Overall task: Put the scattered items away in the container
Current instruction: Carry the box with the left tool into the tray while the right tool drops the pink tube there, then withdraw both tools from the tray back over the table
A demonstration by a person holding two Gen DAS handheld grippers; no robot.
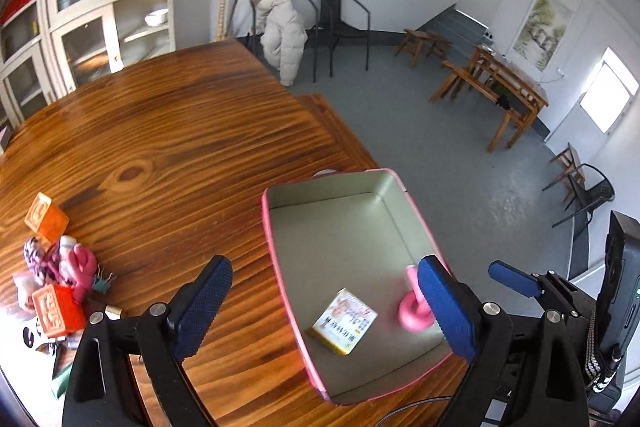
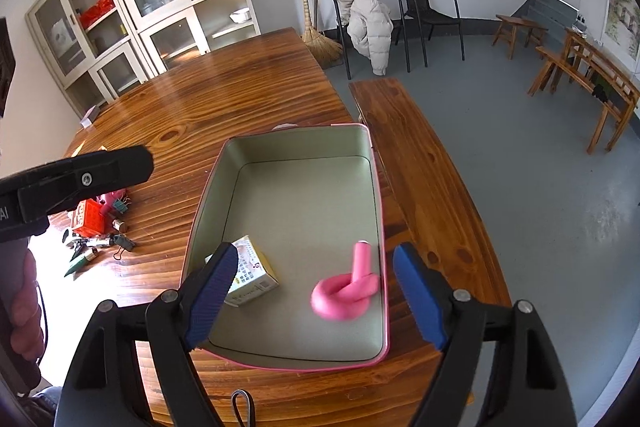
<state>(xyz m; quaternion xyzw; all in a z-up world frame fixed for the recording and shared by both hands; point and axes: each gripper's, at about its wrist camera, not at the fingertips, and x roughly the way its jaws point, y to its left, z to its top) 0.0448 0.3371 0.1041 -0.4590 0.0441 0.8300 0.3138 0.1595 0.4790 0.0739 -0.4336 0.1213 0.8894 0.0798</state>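
Across the wide wooden table (image 2: 240,95) that fills both views, you have the pink-rimmed container (image 2: 298,195) sitting close to the table's right edge, with a bench (image 2: 408,147) just beyond it on the floor side. Inside the container lie a small yellow-and-white box (image 2: 256,277), near the left wall, and a knotted pink balloon (image 2: 344,293), beside the right wall and blurred as if it is in motion. Your right gripper (image 2: 312,299) hangs over the near end of the container with its fingers spread wide and nothing between them. Your left gripper (image 1: 324,311) straddles the container's left wall, also wide open and empty. The rest of the scattered items sit in a pile (image 1: 60,279) well apart to the left: two orange blocks (image 1: 46,213), a second pink balloon (image 1: 82,267), a braided rope (image 1: 34,259), binder clips (image 2: 122,205) and some small metal pieces too small to name. From here the main risk, as I judge it, is the container itself: it is near the edge, and a finger catching its rim while you swing toward the pile could push it off toward the bench. The pile is also tangled, so closing on one piece may drag a clip or rope along and drop it short of the container. The balloon may roll when you add more.
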